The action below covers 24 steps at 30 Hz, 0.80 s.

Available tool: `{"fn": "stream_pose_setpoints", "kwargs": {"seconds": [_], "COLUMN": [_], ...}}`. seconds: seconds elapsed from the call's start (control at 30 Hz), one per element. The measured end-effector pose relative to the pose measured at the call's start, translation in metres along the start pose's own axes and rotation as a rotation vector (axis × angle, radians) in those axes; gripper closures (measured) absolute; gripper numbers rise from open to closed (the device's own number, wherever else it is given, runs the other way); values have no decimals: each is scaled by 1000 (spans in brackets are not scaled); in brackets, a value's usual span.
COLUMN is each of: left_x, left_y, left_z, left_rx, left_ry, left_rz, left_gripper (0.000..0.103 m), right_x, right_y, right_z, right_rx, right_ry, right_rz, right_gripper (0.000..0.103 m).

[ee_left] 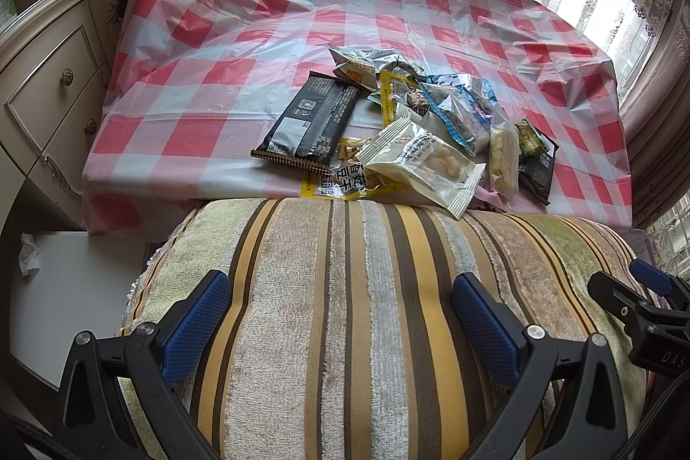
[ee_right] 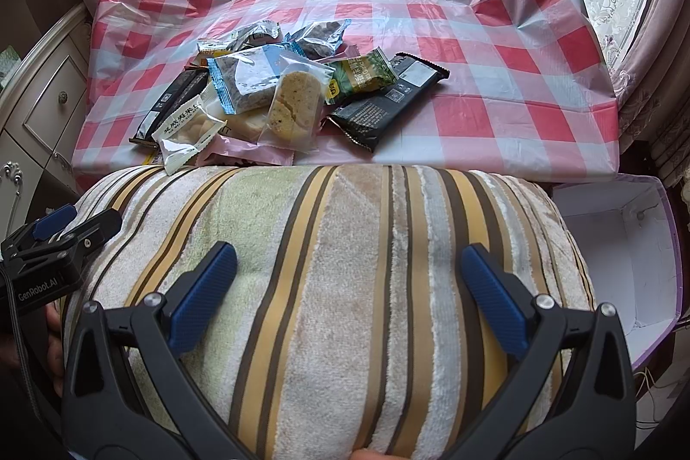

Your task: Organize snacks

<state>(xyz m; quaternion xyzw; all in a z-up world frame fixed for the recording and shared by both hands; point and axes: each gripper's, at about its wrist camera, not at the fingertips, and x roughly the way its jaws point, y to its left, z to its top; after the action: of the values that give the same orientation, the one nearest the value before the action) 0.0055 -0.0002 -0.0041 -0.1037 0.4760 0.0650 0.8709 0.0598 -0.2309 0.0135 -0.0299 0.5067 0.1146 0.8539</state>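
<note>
A heap of several snack packets [ee_left: 409,123] [ee_right: 276,89] lies near the front edge of a table under a red-and-white checked plastic cloth [ee_left: 241,42] [ee_right: 496,72]. It holds a black bar wrapper [ee_left: 310,119], a white packet [ee_left: 420,167], a clear biscuit pack [ee_right: 293,106] and a green packet [ee_right: 360,74]. My left gripper [ee_left: 340,309] hangs open over a striped cushion [ee_left: 353,309], well short of the snacks. My right gripper [ee_right: 347,283] is open too, above the same cushion [ee_right: 345,266]. Nothing sits between either pair of fingers.
A cream drawer cabinet [ee_left: 51,93] stands left of the table. An open white box with purple sides [ee_right: 625,244] sits low at the right. A white surface with crumpled tissue [ee_left: 30,253] lies low at the left. Curtained windows stand behind the table.
</note>
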Motion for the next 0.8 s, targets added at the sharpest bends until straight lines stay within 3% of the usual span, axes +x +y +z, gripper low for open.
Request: {"fn": "stream_pose_setpoints", "kwargs": {"seconds": [0.63,0.8], "left_x": [-1,4], "left_y": [-1,-10], "left_z": [5,16], "left_rx": [13,50], "left_ry": [-23,-28], "left_rz": [8,-27], "left_gripper": [0,9], "right_x": [5,11], "right_y": [-1,-6], "right_z": [6,18], "right_rx": [-18,6], "right_ry": [22,29], "right_rz": [23,70], "right_gripper": [0,0]}}
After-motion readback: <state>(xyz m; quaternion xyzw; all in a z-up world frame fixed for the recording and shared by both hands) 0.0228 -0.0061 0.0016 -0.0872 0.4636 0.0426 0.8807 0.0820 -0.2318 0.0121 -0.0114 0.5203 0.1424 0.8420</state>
